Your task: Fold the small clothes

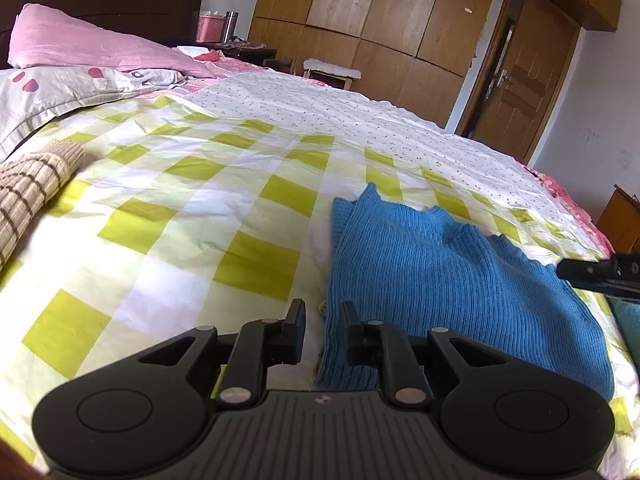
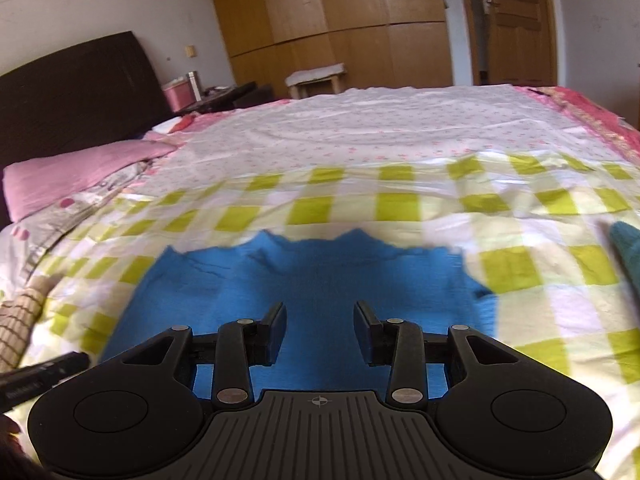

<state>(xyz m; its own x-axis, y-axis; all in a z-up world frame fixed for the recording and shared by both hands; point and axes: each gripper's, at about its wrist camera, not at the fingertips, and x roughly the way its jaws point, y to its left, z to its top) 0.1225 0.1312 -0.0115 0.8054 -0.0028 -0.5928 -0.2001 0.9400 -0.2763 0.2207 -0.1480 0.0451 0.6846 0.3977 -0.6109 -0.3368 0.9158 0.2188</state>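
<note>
Bedroom scene: a bed covered by a green-and-white checked sheet, wooden wardrobes seen behind. A blue knit garment is laid flat on the sheet, already partly folded by the look of it. It lies just ahead and to the right of the left gripper, whose right finger is seen over the knit's near left edge. The left jaws are parted only narrowly; nothing is held between them. Directly under and ahead of the right gripper the same garment is spread; those jaws stand moderately apart, empty, above the fabric. A striped beige cloth is seen far left of the left gripper, a teal item far right of the right one. The knit is judged soft, light, floppy and stretchy, not slippery. Hold is best taken at corners or a ribbed edge, pinching all layers, so that sagging is limited.
</note>
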